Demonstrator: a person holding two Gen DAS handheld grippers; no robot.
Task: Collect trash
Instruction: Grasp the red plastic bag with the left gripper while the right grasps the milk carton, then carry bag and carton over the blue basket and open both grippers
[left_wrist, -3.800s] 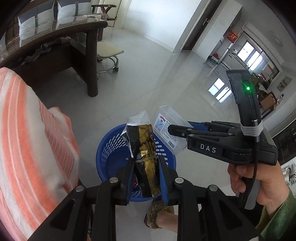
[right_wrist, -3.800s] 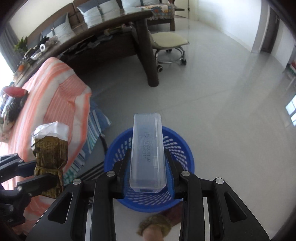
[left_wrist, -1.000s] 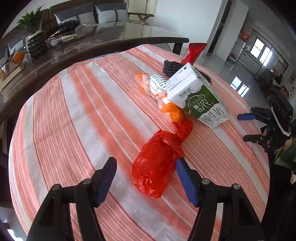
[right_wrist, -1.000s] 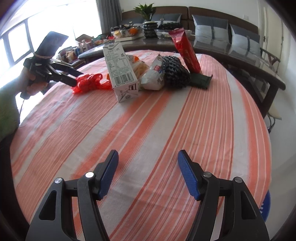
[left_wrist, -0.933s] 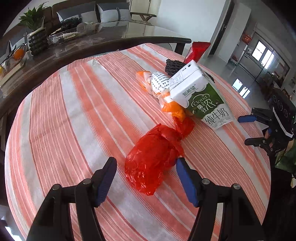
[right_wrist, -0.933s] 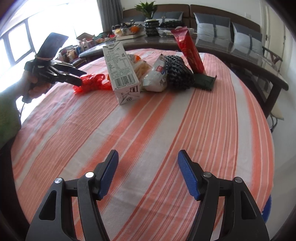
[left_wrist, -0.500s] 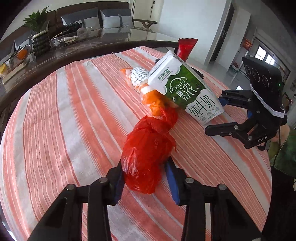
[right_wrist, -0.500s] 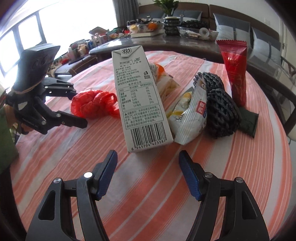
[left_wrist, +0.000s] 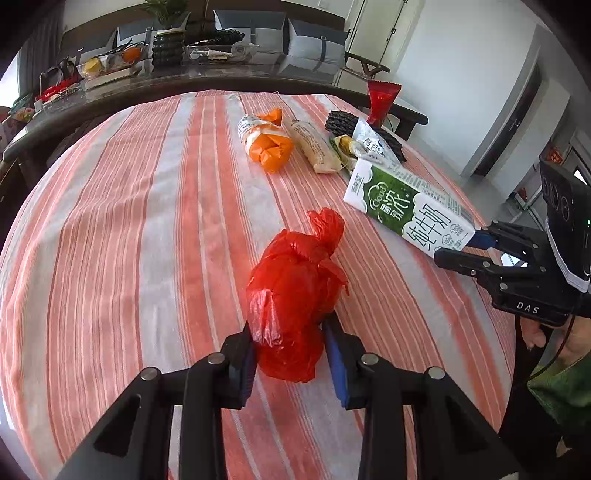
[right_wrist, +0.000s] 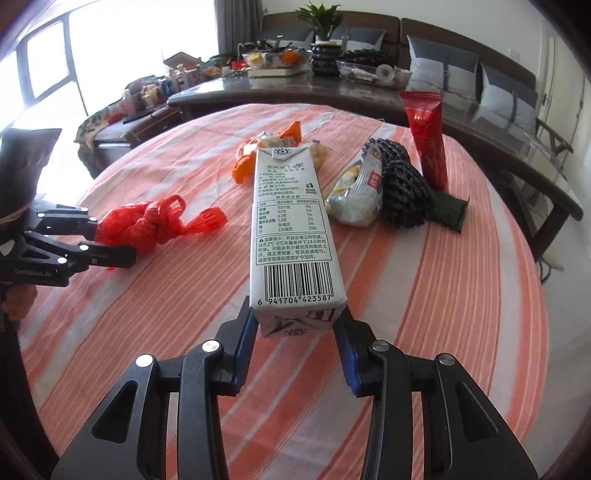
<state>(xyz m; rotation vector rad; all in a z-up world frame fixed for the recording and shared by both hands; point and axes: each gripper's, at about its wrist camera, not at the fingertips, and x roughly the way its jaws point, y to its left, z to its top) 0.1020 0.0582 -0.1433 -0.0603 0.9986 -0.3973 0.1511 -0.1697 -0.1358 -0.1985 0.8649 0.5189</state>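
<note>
Left wrist view: the left gripper (left_wrist: 290, 354) is clamped on one red bag (left_wrist: 295, 295) at 6 o'clock, both pads pressing its lower half. The thin plastic may slip or tear as it is lifted. At 3 o'clock the right gripper (left_wrist: 469, 245) holds the one carton (left_wrist: 406, 206) by its end. At 1 o'clock lie two orange-and-white packets (left_wrist: 266, 142).

Right wrist view: the right gripper (right_wrist: 297, 345), jaws just closed, pinches the carton (right_wrist: 291, 229) at its base only; the long carton could pivot and drop. At 1 o'clock: one black mesh bundle (right_wrist: 402, 188), one red sachet (right_wrist: 426, 136).

"Cloud" on green milk carton (left_wrist: 410, 206), barcode 6 941704 423587 on its back, "DAS" on right tool (left_wrist: 476, 245)
</note>
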